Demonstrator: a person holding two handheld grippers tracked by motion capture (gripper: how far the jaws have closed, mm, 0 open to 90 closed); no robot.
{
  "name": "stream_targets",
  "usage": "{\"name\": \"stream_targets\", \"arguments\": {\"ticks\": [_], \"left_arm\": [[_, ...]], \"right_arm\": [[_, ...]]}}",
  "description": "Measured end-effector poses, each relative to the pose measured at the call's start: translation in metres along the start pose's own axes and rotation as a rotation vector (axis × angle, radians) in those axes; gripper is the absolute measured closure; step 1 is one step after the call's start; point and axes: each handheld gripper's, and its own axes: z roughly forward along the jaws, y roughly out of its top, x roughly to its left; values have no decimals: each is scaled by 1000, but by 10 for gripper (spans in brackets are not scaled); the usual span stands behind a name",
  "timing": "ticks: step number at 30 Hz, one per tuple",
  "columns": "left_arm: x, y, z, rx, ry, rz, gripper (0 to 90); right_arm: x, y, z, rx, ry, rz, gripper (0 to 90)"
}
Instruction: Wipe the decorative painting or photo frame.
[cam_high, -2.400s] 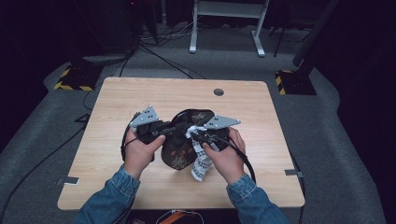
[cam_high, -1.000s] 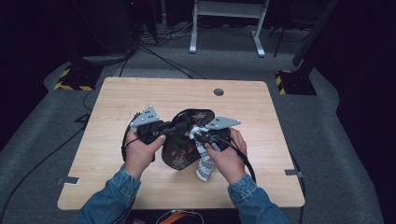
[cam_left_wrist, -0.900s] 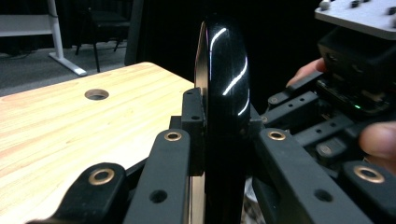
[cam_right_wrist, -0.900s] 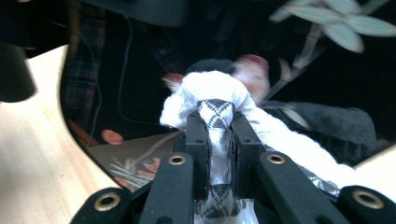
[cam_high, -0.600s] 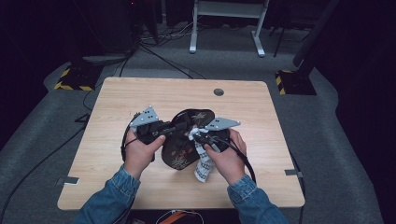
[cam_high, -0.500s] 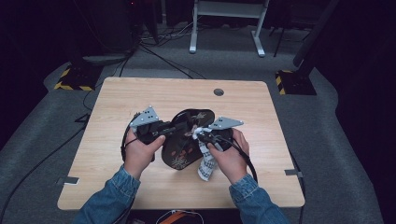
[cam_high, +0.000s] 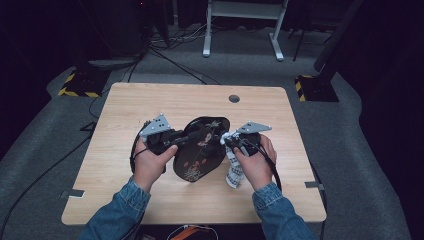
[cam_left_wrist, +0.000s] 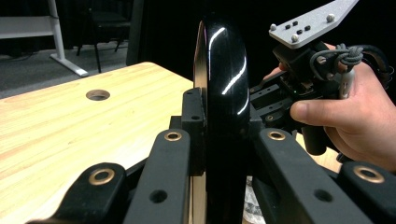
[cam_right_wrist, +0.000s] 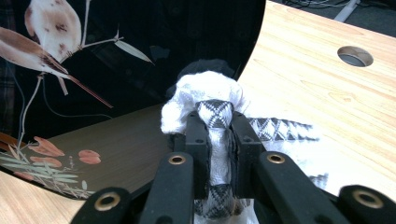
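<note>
Left hand-held gripper (cam_high: 192, 138) clamps black tray (cam_high: 200, 150) on edge. Right hand-held gripper (cam_high: 226, 141), pinching cloth (cam_high: 233, 170), has shifted right toward the rim; wiping likely nears that edge.

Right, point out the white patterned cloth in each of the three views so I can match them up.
High view: the cloth hangs from the right gripper, right of the black plate.
Left gripper view: a scrap of it shows at the bottom, beyond the plate's edge.
Right gripper view: bunched at centre, clamped between the jaws, against the plate.
Shared landmark: the round hole in the table.
</note>
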Motion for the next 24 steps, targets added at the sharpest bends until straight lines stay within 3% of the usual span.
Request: {"name": "stream_targets", "arguments": {"ticks": [8,17,19,24], "left_arm": [[0,0,0,-1,4,-1,801],[0,0,0,-2,0,-3,801],[0,0,0,-1,1,-5,801],[1,0,0,0,-1,-7,801]], "right_arm": [[14,1,1,11,35,-23,815],[41,12,-3,-8,117,-73,814],[52,16,-4,-19,142,-101,815],[61,19,-4,-16,148,-137,814]]}}
